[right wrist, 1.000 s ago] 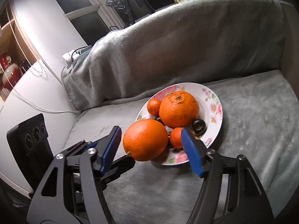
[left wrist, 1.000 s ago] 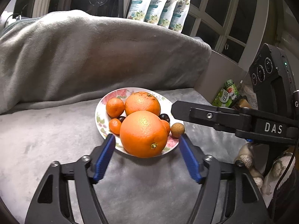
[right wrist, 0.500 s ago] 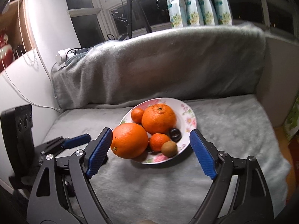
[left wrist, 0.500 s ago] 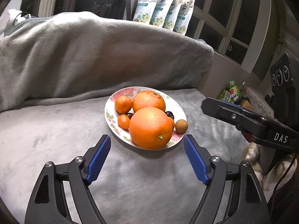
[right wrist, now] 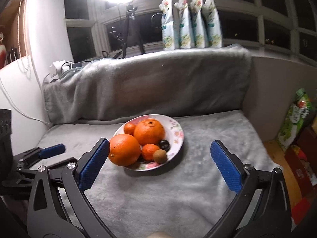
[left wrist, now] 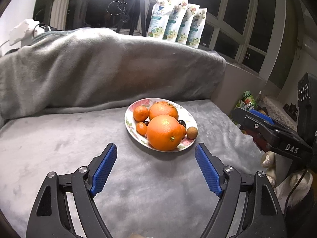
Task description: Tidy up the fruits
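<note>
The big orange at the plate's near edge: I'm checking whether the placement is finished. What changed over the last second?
Both tools backed away from the plate. The left tool, which had bracketed the big orange, now hangs open short of it. The right tool has drawn back too, its jaws opening with nothing gripped. The fruit stayed piled as before, the small brown fruit at the rim.

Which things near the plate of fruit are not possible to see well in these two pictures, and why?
- Dark fruits: left wrist view, mostly hidden behind the big orange; kind unclear.
- Plate: both views, its middle covered by fruit.
- Pouches: right wrist view, print blurred.
- Left tongs: right wrist view, only one blue tip shows.
</note>
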### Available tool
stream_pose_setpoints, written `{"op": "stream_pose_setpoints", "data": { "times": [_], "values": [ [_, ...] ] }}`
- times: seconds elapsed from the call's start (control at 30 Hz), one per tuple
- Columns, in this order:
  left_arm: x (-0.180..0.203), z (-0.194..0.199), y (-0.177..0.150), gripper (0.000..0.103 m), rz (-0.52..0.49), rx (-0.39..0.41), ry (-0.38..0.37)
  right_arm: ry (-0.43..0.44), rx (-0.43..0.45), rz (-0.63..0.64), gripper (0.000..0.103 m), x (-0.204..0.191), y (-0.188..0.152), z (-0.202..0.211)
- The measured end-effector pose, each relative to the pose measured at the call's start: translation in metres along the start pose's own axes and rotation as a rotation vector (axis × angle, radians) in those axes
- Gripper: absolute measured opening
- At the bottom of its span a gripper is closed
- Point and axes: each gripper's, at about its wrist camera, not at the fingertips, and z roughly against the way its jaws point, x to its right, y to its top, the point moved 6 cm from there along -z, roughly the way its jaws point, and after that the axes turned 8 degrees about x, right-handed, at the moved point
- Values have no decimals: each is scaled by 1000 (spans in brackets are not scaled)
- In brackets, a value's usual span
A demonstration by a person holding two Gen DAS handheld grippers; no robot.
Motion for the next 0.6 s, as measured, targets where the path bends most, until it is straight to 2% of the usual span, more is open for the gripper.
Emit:
{"op": "stream_pose_setpoints", "data": {
  "times": [0.23,0.33,0.6],
  "values": [
    [-2,19,-1,82,-25,24,61,-115,20,33,103,4,-6,22],
    [-2,24,-1,86,-29,36,74,-132,28,54,103,2,-6,27],
    [-7,32,1,87,-23,51,107,-143,31,48,103,4,-6,33]
  ]
}}
